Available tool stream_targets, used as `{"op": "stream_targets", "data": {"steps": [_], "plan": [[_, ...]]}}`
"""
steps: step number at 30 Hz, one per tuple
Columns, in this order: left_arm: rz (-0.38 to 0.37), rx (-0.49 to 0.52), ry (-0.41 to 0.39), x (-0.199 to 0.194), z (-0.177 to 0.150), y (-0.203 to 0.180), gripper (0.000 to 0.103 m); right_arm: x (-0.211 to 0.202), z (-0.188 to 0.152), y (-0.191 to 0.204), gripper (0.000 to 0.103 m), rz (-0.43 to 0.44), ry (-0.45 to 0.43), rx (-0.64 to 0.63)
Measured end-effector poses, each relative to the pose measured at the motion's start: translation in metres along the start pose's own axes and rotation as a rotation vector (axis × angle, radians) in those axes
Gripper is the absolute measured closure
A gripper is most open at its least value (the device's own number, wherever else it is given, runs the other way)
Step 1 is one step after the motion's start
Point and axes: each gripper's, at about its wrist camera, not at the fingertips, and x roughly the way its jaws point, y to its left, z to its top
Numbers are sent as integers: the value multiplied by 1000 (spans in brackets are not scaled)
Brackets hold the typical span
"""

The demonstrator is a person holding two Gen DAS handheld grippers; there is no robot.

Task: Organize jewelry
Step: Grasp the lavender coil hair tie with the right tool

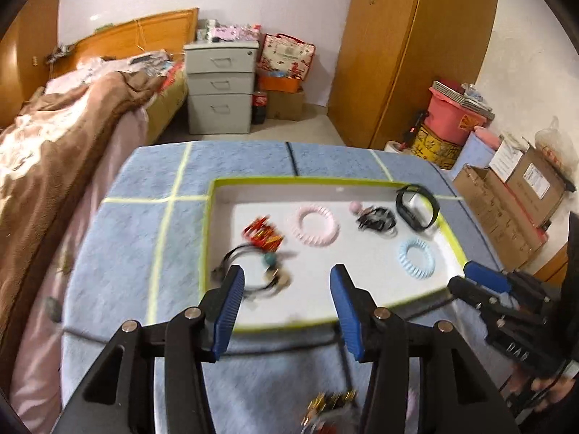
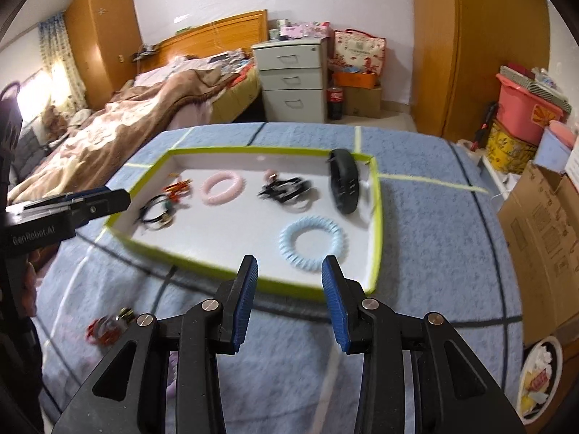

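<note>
On the blue quilted tabletop point(image 2: 434, 217) sits a shallow white tray with a lime-green rim point(image 2: 376, 224), and nearly all the jewelry lies inside it. Going left to right across the tray in the right wrist view: a black cord bracelet with beads point(image 2: 157, 213) near the left wall, a small red ornament point(image 2: 178, 187) just behind it, a pink spiral hair ring point(image 2: 220, 188), a tangle of black bands point(image 2: 286, 191) with a small pink bead point(image 2: 270, 173) behind it, a light blue spiral hair ring point(image 2: 313, 244) toward the front, and a black wristband point(image 2: 343, 186) standing on edge against the right wall. The left claw point(image 1: 286, 289) hangs over the tray's near left corner with its blue pads spread wide and nothing between them; the corded bracelet point(image 1: 249, 275) lies just past its left fingertip, partly hidden by it. The right claw point(image 2: 289, 278) is likewise parted and empty, poised over the tray's front rim, with the light blue ring just beyond its tips, apart from both pads. Outside the tray, on the cloth near the front left, lies a blurred red and gold piece point(image 2: 108, 327), well short of either claw's tips.
</note>
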Motion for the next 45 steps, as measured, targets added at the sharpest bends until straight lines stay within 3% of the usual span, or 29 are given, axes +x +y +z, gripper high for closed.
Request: {"op": "stream_targets", "data": {"steps": [14,28,31,36,38,45], "plan": [[2,-102,0,-39,-65,38,52,0,-44,36,65,156,103,-74],[-20,-150,14,-50,-94,57,52,12,-62,69,65,145,174,-174],[-39,-153,26,-49,-98,56,52,10,-65,72,73,102,168,-199],[-54,-151,37,-47,-102,55,52,10,-67,69,78,94,166,-195],[-59,-147,41,-46,-102,53,52,9,-67,69,88,80,165,-200],[-86,-121,48,-42,-98,44,52,9,-67,66,93,74,154,-182]]}}
